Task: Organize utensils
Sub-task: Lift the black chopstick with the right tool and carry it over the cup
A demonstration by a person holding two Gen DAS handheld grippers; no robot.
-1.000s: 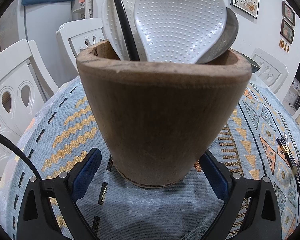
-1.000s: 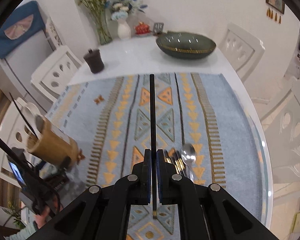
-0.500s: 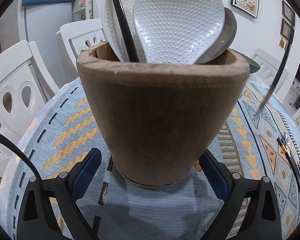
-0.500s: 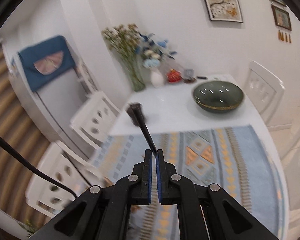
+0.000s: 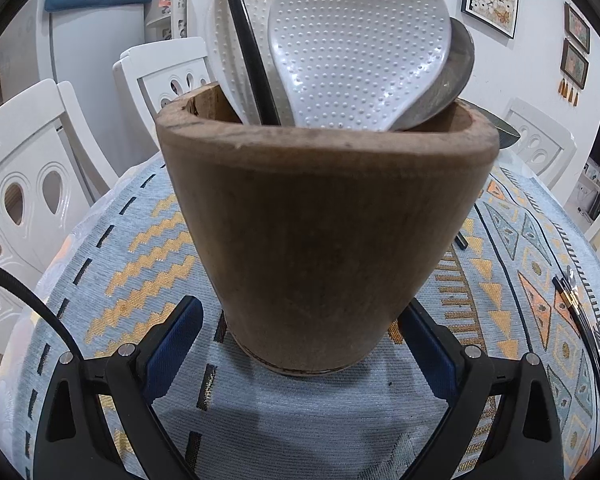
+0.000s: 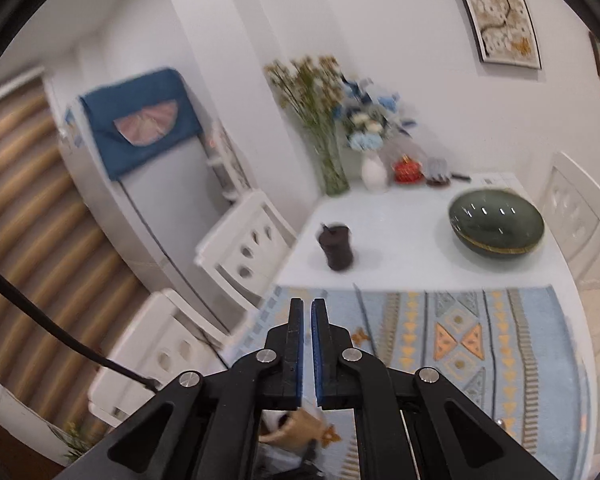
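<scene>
Left gripper (image 5: pixel 300 354) hugs the base of the wooden holder (image 5: pixel 324 240) on the table runner (image 5: pixel 112 264). Right gripper (image 6: pixel 307 350) is empty, jaws just cracked apart slightly; 2 white paddles (image 5: pixel 356 44) stand inside the holder.

My right tool (image 6: pixel 307 306), jaws just cracking apart, nothing between them. Below it the patterned cloth (image 6: pixel 460 332) on the white table (image 6: pixel 400 224). Dark bowl (image 6: pixel 496 228), small dark pot (image 6: pixel 337 246), flower vases (image 6: pixel 374 172) at back. Picture blurred.
</scene>
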